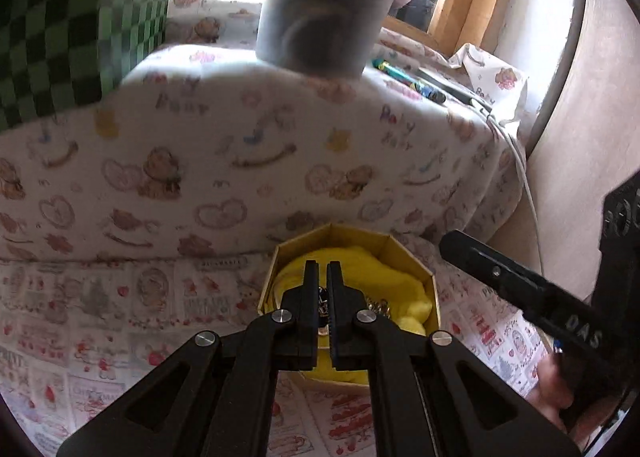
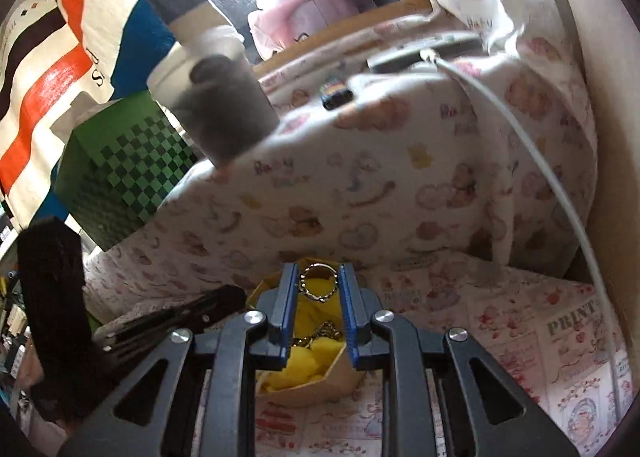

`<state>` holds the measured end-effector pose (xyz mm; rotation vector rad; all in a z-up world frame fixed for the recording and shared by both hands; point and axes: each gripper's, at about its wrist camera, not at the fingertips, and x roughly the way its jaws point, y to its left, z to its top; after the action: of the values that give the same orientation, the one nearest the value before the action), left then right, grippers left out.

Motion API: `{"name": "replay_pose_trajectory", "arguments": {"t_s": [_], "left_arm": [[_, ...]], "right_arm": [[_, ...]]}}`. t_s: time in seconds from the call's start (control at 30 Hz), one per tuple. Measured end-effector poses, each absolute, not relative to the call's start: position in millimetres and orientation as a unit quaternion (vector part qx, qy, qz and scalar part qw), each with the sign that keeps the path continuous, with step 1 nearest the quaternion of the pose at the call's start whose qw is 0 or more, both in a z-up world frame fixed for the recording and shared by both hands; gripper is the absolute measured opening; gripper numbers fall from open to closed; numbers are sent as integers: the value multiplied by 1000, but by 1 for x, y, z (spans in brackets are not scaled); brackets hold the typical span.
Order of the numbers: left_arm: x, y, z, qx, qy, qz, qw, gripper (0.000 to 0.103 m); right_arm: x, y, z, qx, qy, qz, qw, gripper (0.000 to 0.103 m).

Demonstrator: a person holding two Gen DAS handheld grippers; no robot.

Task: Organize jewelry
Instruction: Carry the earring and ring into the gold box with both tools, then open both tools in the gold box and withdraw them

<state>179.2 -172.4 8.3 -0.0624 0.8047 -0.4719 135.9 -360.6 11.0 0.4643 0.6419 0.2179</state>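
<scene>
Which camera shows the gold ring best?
The right wrist view: the gold ring sits clearly between the right hand-held gripper fingers, above the yellow box. In the left wrist view I cannot pick it out.

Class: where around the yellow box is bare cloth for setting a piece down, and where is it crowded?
Free: printed cloth on the camera's left of the yellow box. Crowded: over the box, where the left gripper and right gripper meet.
</scene>
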Motion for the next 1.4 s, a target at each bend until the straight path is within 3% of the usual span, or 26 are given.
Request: {"name": "replay_pose_trajectory", "arguments": {"t_s": [0.2,0.57,0.73,1.0,1.07,1.23,1.3,1.37,1.4], "left_arm": [[172,-168,11,-19,354,-237,905,3],[175,-178,5,-12,361,-232,903,3],[173,-175,9,-17,357,-231,905,11],[136,-146,65,1,277,-177,944,13],[122,-133,82,-5,253,-141,957,24],[92,-108,118,2,206,-115,972,30],[79,-102,128,17,187,-106,976,39],[66,-95,136,22,169,-97,981,61],[59,-90,140,23,159,-91,983,66]], "right_arm": [[142,-356,3,221,322,117,913,19],[149,-340,-5,191,348,112,911,20],[147,-342,-3,200,345,118,909,22],[136,-340,15,184,320,109,923,26],[132,-334,22,165,315,100,929,26],[112,-315,46,129,278,95,947,32],[102,-310,57,126,261,96,952,35],[93,-305,66,125,246,98,956,38],[87,-302,72,122,237,98,959,43]]}}
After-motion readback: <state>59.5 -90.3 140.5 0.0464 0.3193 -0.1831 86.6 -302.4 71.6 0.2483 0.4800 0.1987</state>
